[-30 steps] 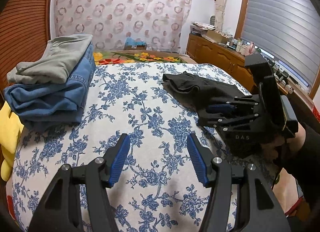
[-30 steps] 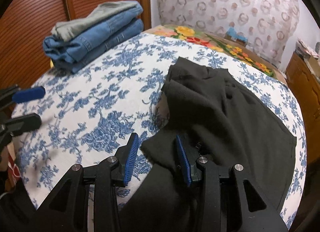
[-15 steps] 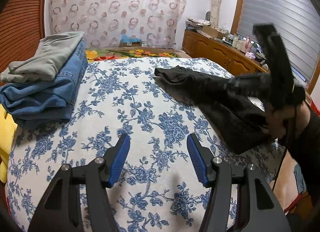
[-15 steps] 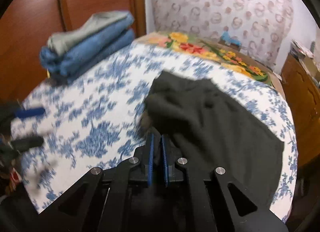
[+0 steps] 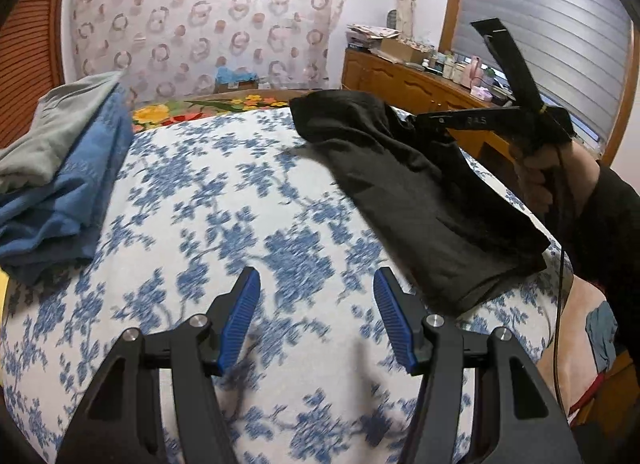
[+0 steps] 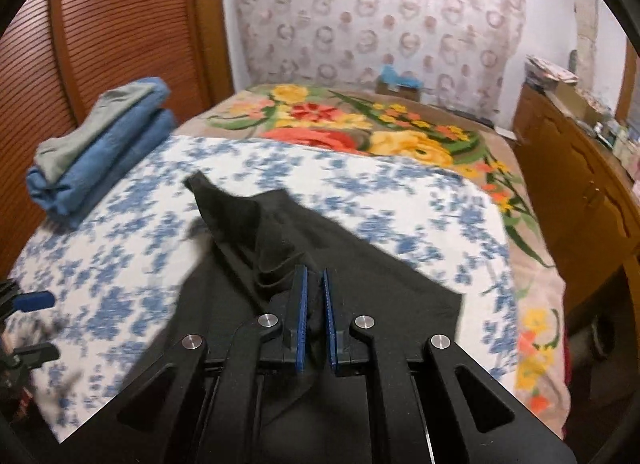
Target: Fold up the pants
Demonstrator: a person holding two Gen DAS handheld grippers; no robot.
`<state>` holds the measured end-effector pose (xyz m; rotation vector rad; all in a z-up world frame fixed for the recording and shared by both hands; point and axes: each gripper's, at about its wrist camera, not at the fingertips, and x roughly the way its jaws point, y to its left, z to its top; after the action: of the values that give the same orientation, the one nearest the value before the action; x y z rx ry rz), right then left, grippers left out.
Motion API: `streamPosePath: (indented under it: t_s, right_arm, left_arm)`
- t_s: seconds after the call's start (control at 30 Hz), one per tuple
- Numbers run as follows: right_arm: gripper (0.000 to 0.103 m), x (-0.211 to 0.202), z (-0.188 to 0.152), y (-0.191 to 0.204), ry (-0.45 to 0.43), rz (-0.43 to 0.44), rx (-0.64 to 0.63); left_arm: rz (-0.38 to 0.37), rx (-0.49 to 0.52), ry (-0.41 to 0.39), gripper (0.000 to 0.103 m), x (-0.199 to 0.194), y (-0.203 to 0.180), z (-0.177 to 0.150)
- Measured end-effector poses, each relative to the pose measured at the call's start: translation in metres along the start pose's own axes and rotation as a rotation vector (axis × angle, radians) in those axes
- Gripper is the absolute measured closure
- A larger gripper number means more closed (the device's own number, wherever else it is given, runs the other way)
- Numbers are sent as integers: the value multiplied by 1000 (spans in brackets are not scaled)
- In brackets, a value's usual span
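Resting at far left on the floral bedspread (image 5: 192,199): a folded stack (image 5: 60,179), likely finished work. Hovering wide apart and gripping nothing, near the spread: left gripper (image 5: 316,320), probably waiting for a free edge. Hanging rightward, partly raised off the bed: black pants (image 6: 280,232), pinched in the closed right gripper (image 6: 315,316), seemingly for spreading flat.

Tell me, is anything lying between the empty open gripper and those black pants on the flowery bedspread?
Nothing visible. Only bare blue-and-white floral bedspread lies between the open left gripper and the crumpled black fabric pants. The folded stack of grey and blue denim clothes sits off to the other side. The right gripper already pinches the pants.
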<state>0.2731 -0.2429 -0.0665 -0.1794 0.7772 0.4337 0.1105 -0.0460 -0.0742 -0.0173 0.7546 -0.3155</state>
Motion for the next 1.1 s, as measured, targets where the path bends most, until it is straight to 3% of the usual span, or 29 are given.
streamPosePath:
  t_s: [0.33, 0.8, 0.9, 1.1]
  right_arm:
    - [98, 9, -5, -50, 11, -59, 115]
    - [98, 17, -3, -76, -5, -207, 159]
    - [79, 13, -3, -81, -2, -200, 188]
    - [76, -7, -16, -78, -4, -153, 182]
  left_arm:
    - [-54, 39, 41, 44, 24, -29, 6]
    - [-49, 54, 75, 44, 33, -36, -2]
    - [-47, 54, 75, 44, 34, -36, -3]
    - [-48, 52, 76, 44, 35, -35, -3]
